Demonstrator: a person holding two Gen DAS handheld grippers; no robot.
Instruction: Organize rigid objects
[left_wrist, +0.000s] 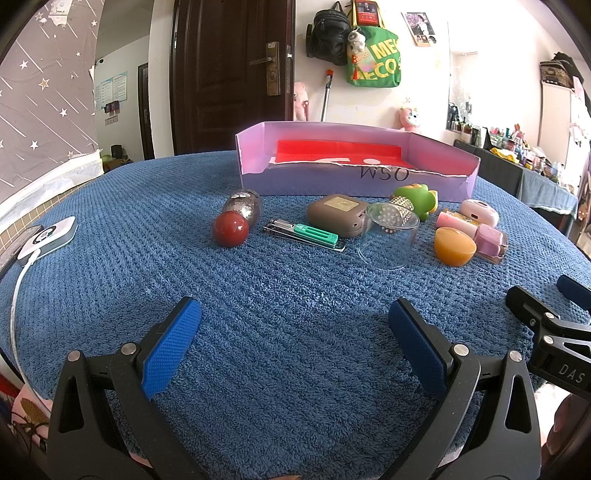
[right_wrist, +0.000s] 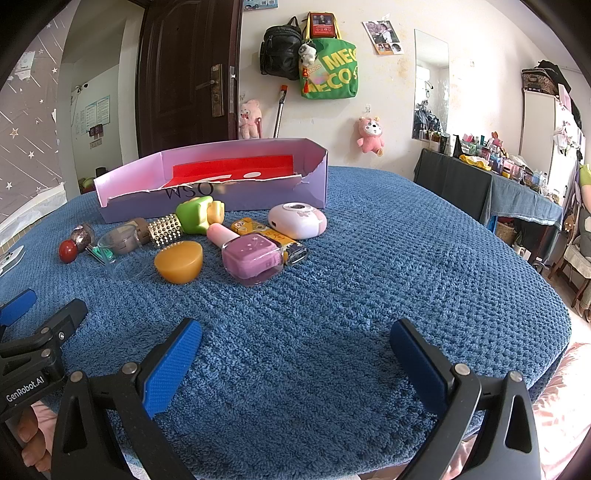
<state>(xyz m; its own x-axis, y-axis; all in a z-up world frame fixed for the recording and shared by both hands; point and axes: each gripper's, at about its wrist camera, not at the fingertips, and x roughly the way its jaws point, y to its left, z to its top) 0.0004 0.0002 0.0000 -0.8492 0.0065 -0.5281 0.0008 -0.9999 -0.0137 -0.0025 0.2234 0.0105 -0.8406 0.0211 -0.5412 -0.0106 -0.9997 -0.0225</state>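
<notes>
Lying ahead of both claws, the loose items sit in a row on the blue-covered desk (left_wrist: 295, 295), just in front of the purple box (left_wrist: 354, 177), whose bottom shows red and empty. The left claw (left_wrist: 295, 347) hovers with its jaws wide apart, holding nothing, facing the nail clipper (left_wrist: 304, 234), whose long axis runs nearly crosswise to the claw's line of reach. The right claw (right_wrist: 295, 365), jaws equally apart and empty, points at bare cloth; the pink nail polish bottle (right_wrist: 255, 258) lies ahead and to its left, nearer to this claw than to the other.
</notes>
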